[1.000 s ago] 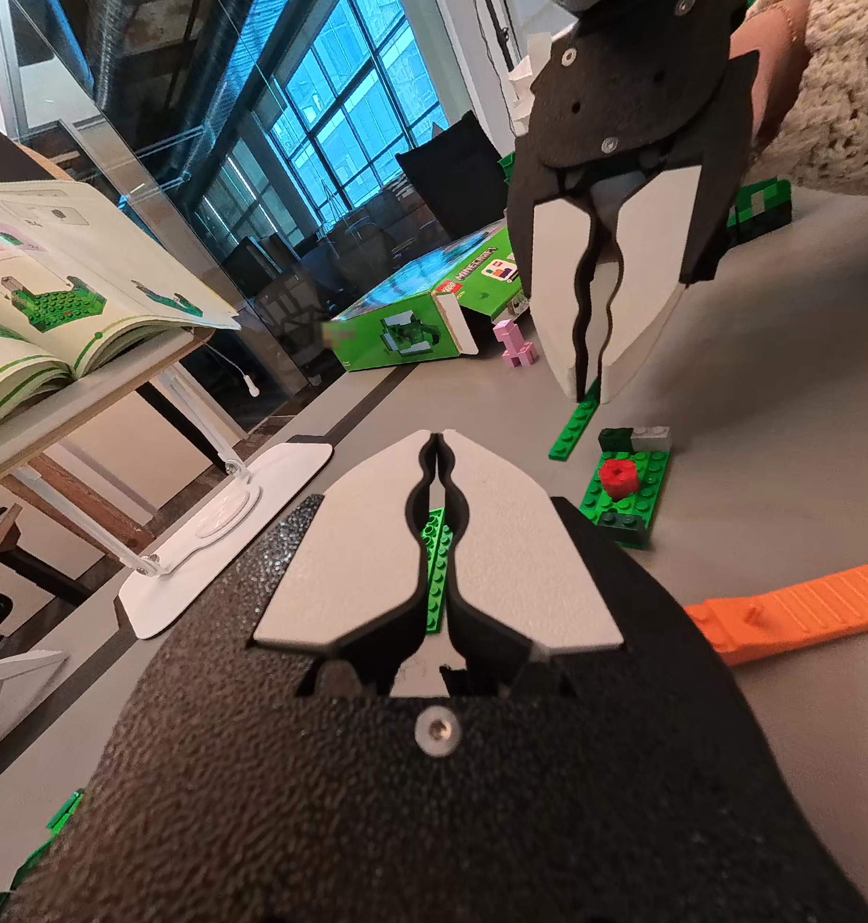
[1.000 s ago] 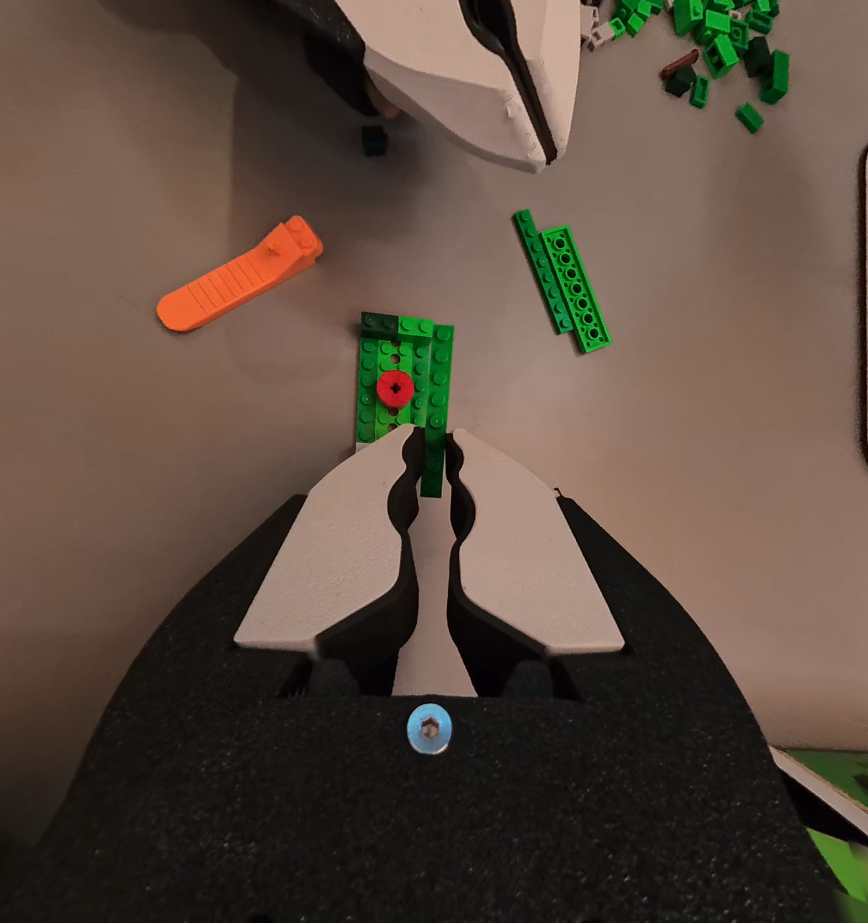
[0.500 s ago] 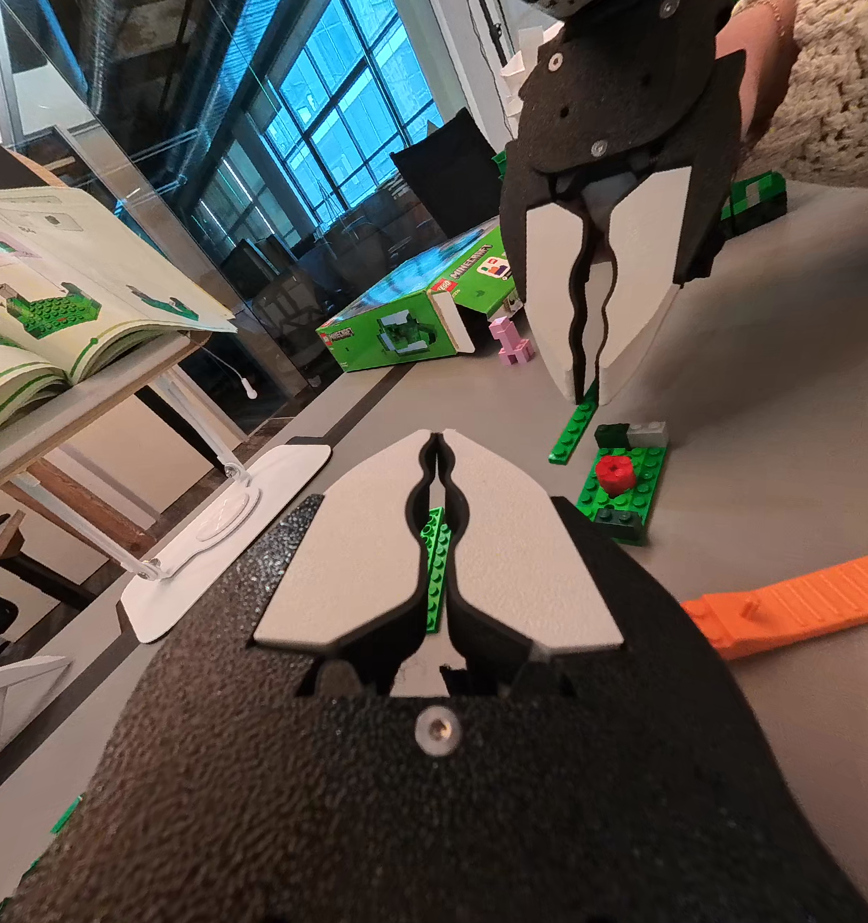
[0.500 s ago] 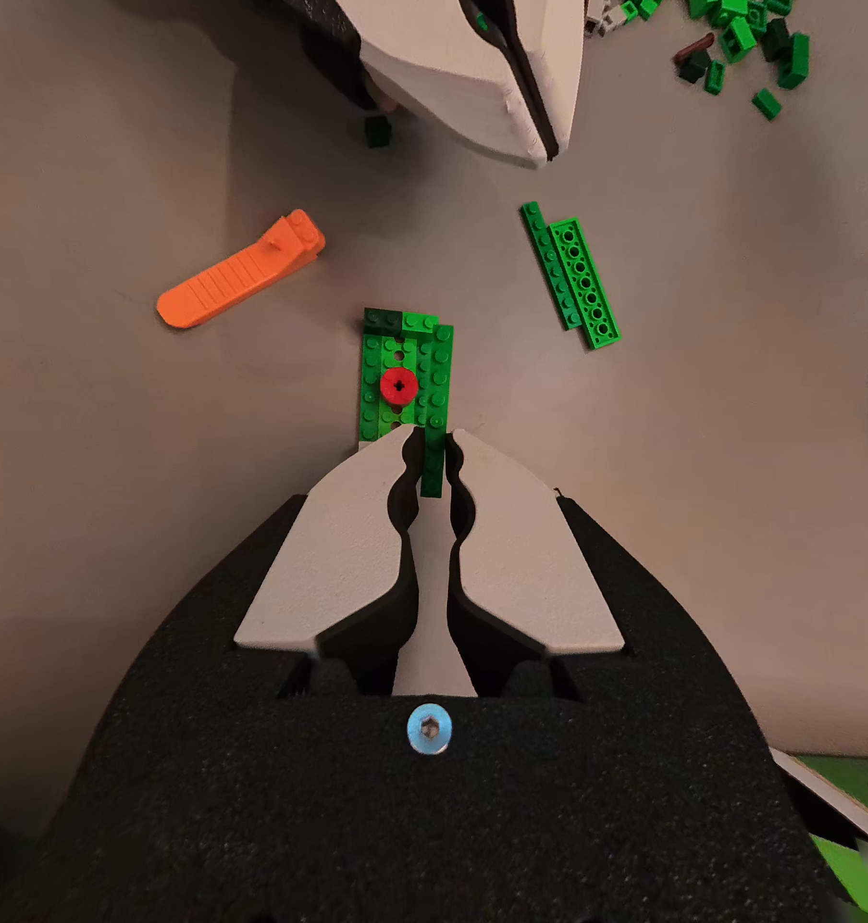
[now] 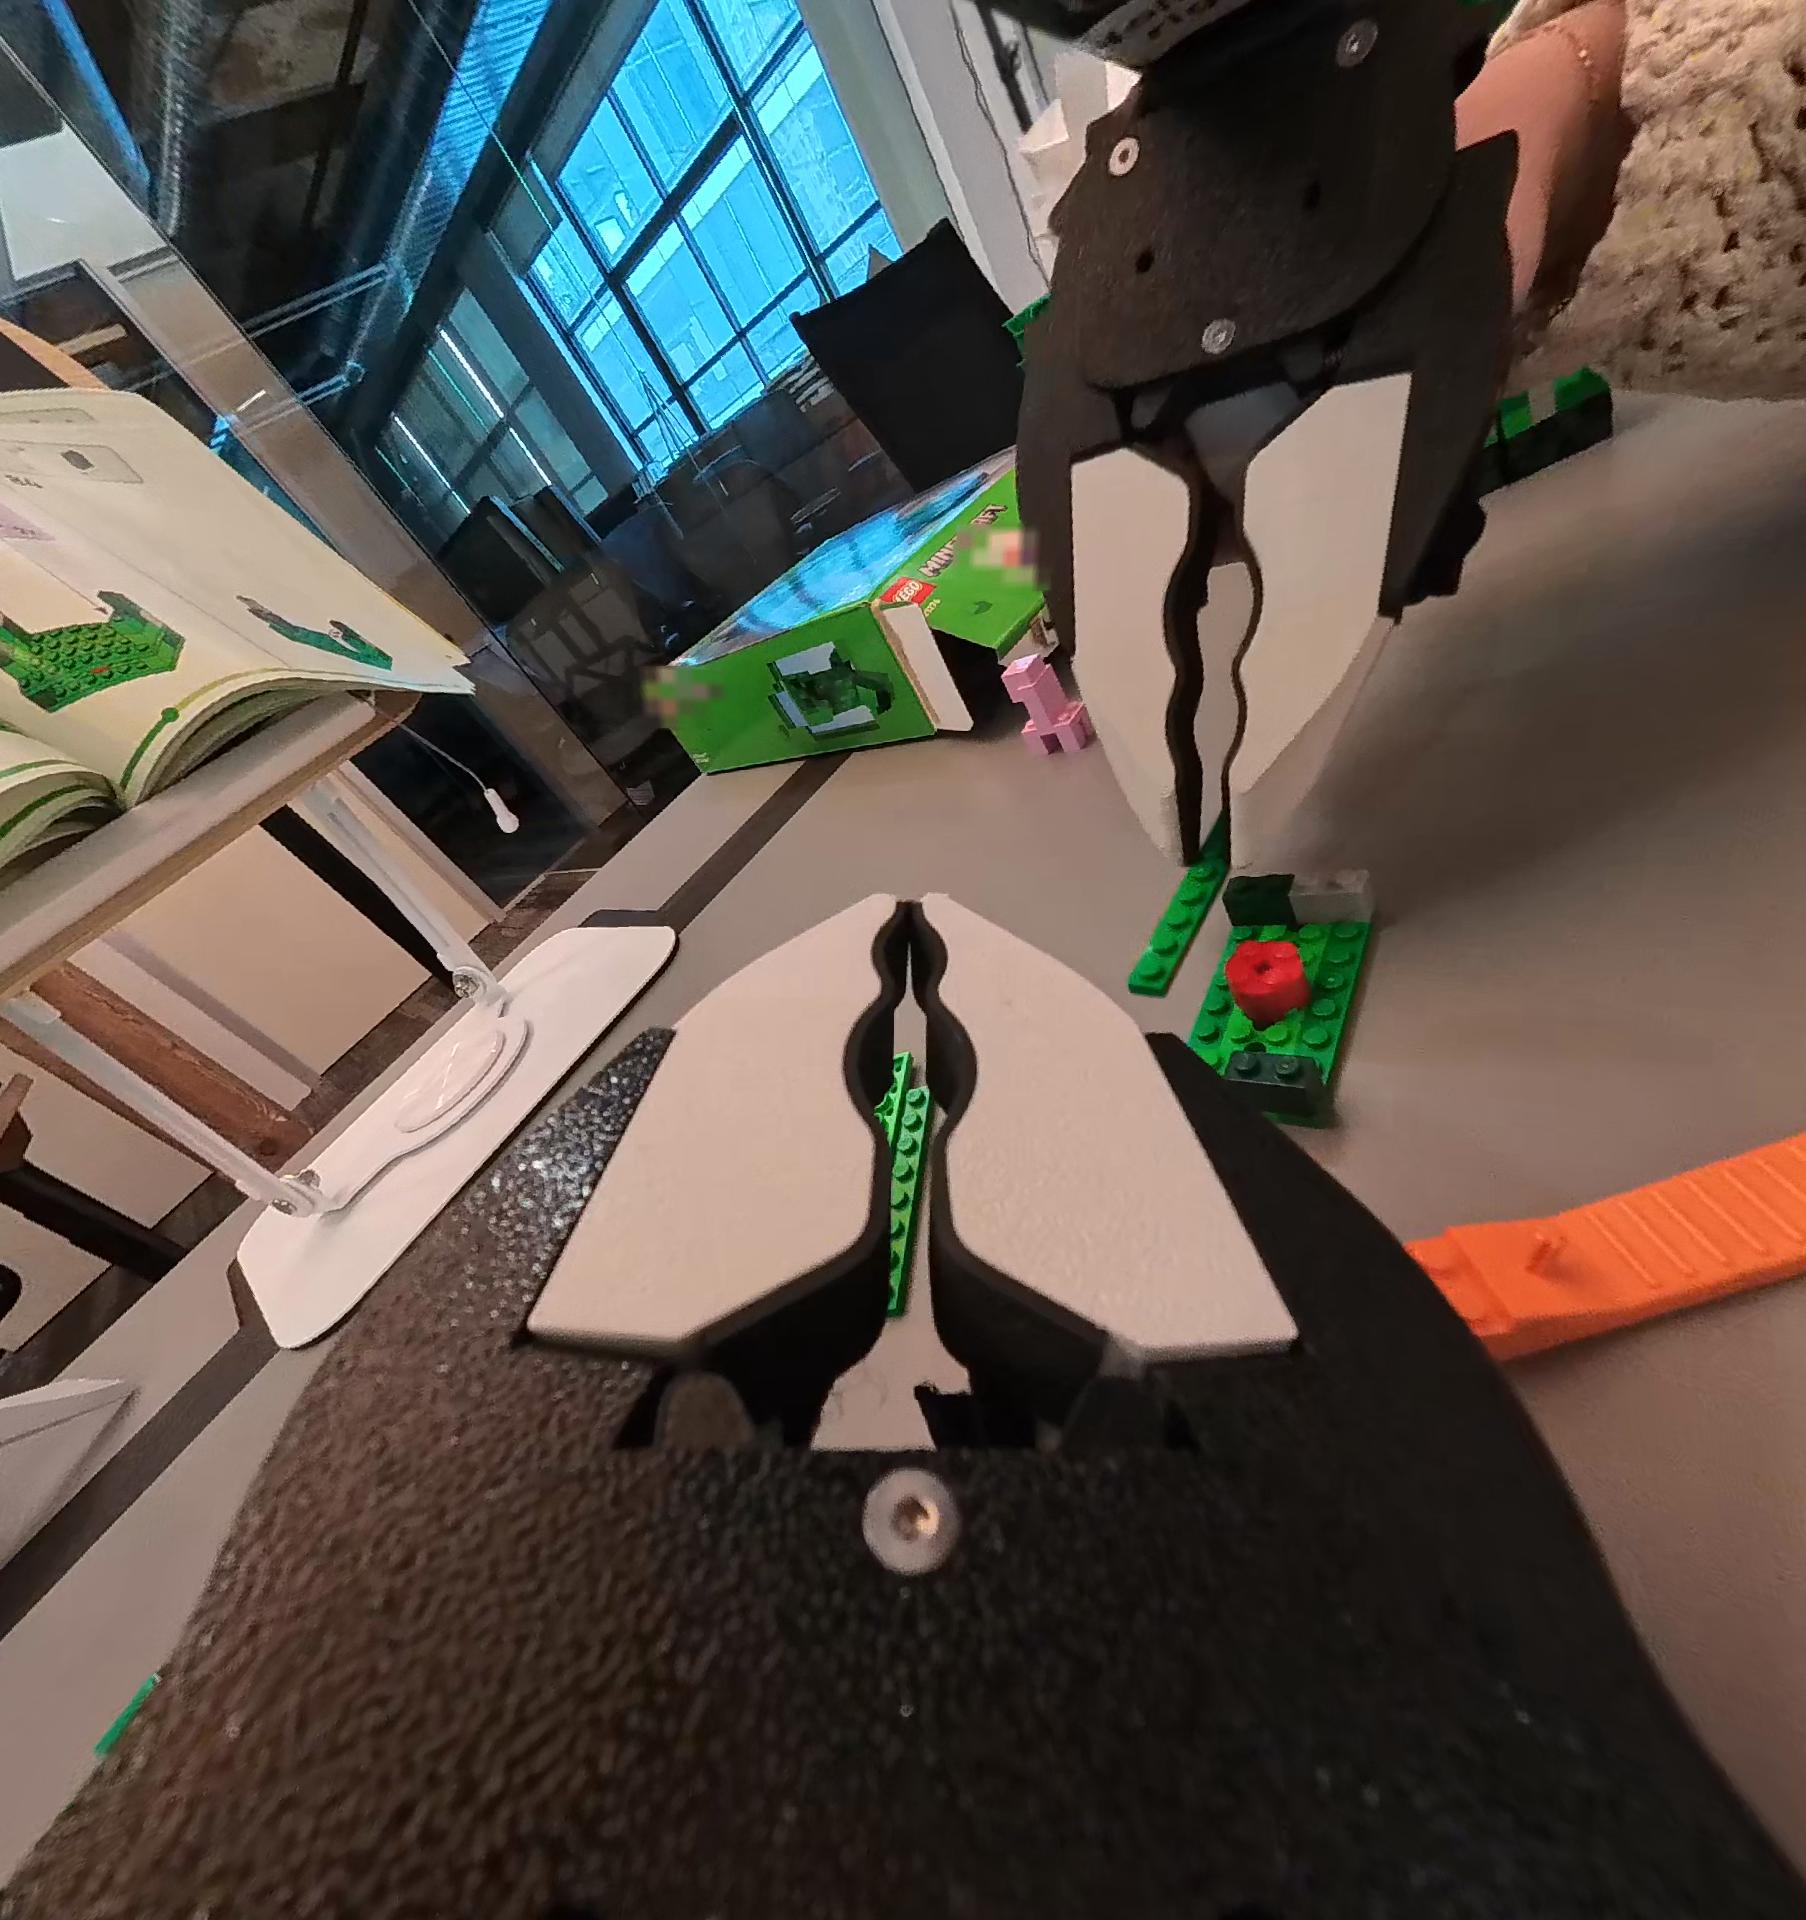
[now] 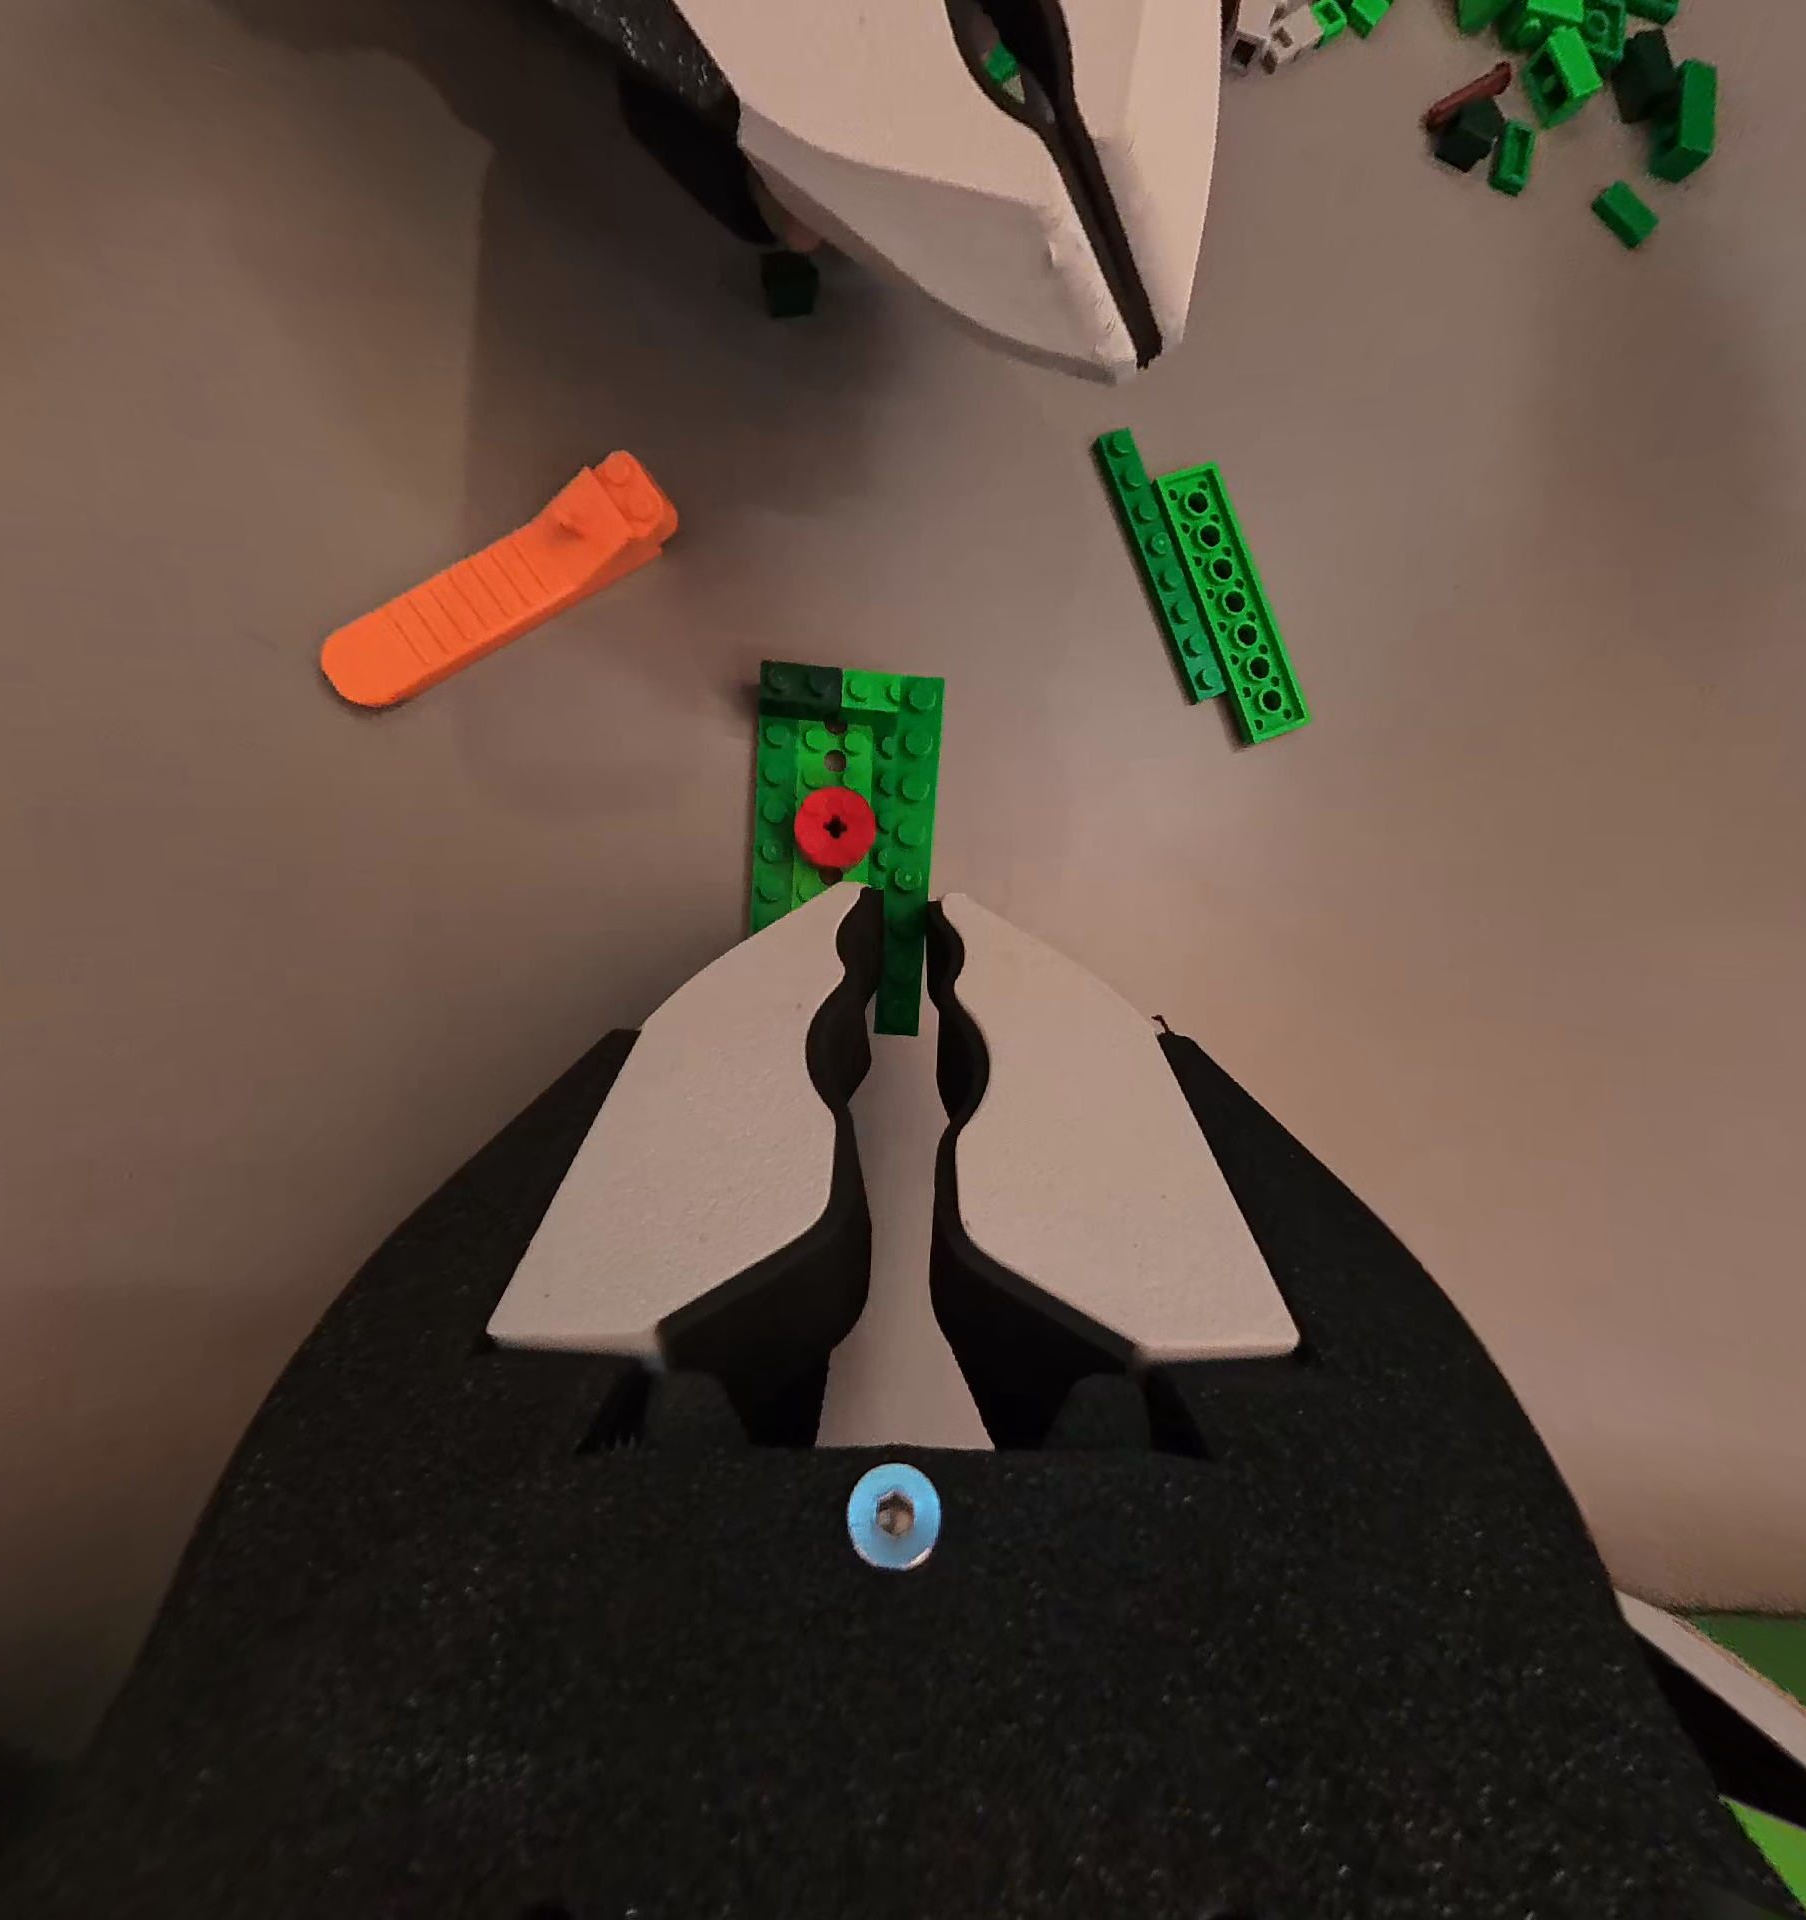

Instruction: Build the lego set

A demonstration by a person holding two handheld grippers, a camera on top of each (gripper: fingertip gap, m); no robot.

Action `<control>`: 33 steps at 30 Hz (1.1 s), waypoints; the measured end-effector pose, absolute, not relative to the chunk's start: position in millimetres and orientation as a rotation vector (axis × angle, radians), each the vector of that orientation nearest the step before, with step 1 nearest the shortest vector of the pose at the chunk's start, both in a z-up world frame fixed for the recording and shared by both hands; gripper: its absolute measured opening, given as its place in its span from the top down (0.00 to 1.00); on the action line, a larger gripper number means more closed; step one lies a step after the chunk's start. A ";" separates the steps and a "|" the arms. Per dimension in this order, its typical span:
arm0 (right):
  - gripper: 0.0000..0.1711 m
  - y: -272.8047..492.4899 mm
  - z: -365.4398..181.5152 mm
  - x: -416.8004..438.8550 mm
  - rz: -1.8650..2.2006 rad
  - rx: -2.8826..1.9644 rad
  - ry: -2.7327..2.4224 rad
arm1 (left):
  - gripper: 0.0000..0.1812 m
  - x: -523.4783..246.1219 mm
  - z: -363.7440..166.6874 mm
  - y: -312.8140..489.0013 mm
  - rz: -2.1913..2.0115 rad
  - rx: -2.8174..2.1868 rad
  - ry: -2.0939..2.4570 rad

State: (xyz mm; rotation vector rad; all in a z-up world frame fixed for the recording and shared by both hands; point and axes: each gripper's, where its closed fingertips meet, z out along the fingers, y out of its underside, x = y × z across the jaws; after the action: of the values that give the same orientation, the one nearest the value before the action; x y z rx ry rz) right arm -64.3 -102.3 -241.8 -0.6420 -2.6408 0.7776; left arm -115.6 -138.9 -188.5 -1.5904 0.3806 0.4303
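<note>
A small green build [image 6: 774, 821] with a red round piece [image 6: 834, 826] on top lies on the grey table; it also shows in the left wrist view [image 5: 1335, 966]. My right gripper [image 6: 899, 904] is shut on a long narrow green plate [image 6: 899, 987]. It holds the plate along the build's right edge, and I cannot tell whether the plate sits on the studs. The right gripper [image 5: 1205, 842] and the narrow plate [image 5: 1174, 925] also show in the left wrist view. My left gripper [image 5: 909, 904] is shut and empty. It hovers above two loose green plates [image 6: 1205, 592].
An orange brick separator [image 6: 494, 587] lies left of the build. A pile of loose green bricks [image 6: 1564, 94] lies at the far right. The open instruction book [image 5: 151, 644] rests on a white stand [image 5: 442, 1091]. The green set box [image 5: 826, 675] and a pink figure [image 5: 1050, 712] lie beyond. The grippers' ends are close to 8 centimeters from one another. Between my right fingertips and the orange brick separator [image 6: 494, 587] there is roughly 10 centimeters. It turns up in the left wrist view [image 5: 1688, 1249] as well.
Almost nothing. My right gripper keeps hold of the narrow plate at the build. Both views have drifted only slightly.
</note>
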 end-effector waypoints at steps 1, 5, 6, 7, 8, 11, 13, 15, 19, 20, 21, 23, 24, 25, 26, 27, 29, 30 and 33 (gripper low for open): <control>0.96 -103.0 -242.4 -64.7 0.778 -0.650 -2.644 | 1.00 -115.7 -188.5 -138.9 0.430 -1.591 0.380; 0.96 -108.3 -245.0 -64.2 0.807 -0.666 -2.663 | 1.00 -115.1 -189.0 -138.5 0.430 -1.593 0.386; 0.96 -108.3 -246.7 -63.9 0.794 -0.666 -2.671 | 1.00 -114.4 -189.5 -138.3 0.431 -1.595 0.392; 0.96 -108.0 -248.3 -64.0 0.778 -0.665 -2.675 | 1.00 -113.5 -190.4 -138.0 0.431 -1.598 0.401; 0.96 -108.2 -249.3 -64.1 0.769 -0.663 -2.677 | 1.00 -111.9 -191.9 -137.6 0.427 -1.604 0.416; 0.96 -109.4 -250.9 -64.2 0.760 -0.665 -2.683 | 1.00 -103.8 -200.1 -136.3 0.385 -1.651 0.478; 0.96 -108.6 -251.8 -65.0 0.747 -0.668 -2.681 | 1.00 -98.1 -205.5 -135.6 0.350 -1.685 0.514; 0.96 -107.9 -252.4 -65.9 0.743 -0.673 -2.677 | 1.00 -97.5 -211.8 -134.5 0.364 -1.721 0.542; 0.96 -109.2 -252.9 -65.6 0.749 -0.673 -2.680 | 1.00 -92.2 -225.2 -133.2 0.385 -1.780 0.629; 0.96 -109.4 -253.2 -65.6 0.748 -0.672 -2.681 | 1.00 -91.2 -227.7 -132.7 0.393 -1.789 0.645; 0.96 -109.6 -253.5 -65.5 0.745 -0.671 -2.683 | 1.00 -90.4 -229.8 -132.6 0.401 -1.797 0.660; 0.96 -109.9 -254.2 -65.5 0.742 -0.671 -2.686 | 1.00 -89.3 -232.4 -132.2 0.410 -1.806 0.678; 0.96 -110.1 -254.3 -65.6 0.745 -0.672 -2.685 | 1.00 -89.2 -233.0 -132.0 0.411 -1.810 0.679; 0.96 -110.5 -254.4 -65.4 0.750 -0.674 -2.687 | 1.00 -89.4 -233.7 -132.0 0.411 -1.815 0.679; 0.96 -110.6 -254.4 -65.3 0.752 -0.674 -2.687 | 1.00 -89.6 -234.3 -131.8 0.409 -1.821 0.679; 0.96 -110.4 -254.4 -65.7 0.752 -0.673 -2.685 | 1.00 -89.8 -234.7 -131.7 0.409 -1.824 0.679; 0.96 -110.2 -254.5 -65.9 0.751 -0.670 -2.683 | 1.00 -90.0 -235.4 -131.5 0.414 -1.827 0.682; 0.96 -109.8 -254.6 -66.3 0.746 -0.668 -2.680 | 1.00 -90.1 -236.3 -131.3 0.418 -1.832 0.686; 0.96 -109.5 -255.6 -66.3 0.736 -0.662 -2.681 | 1.00 -90.9 -241.6 -130.2 0.442 -1.860 0.703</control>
State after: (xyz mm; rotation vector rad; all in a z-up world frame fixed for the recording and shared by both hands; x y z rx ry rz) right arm -66.3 -109.5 -255.6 -0.6620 -2.6811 0.7361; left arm -90.9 -130.2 -241.6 -1.8604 0.7031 0.4422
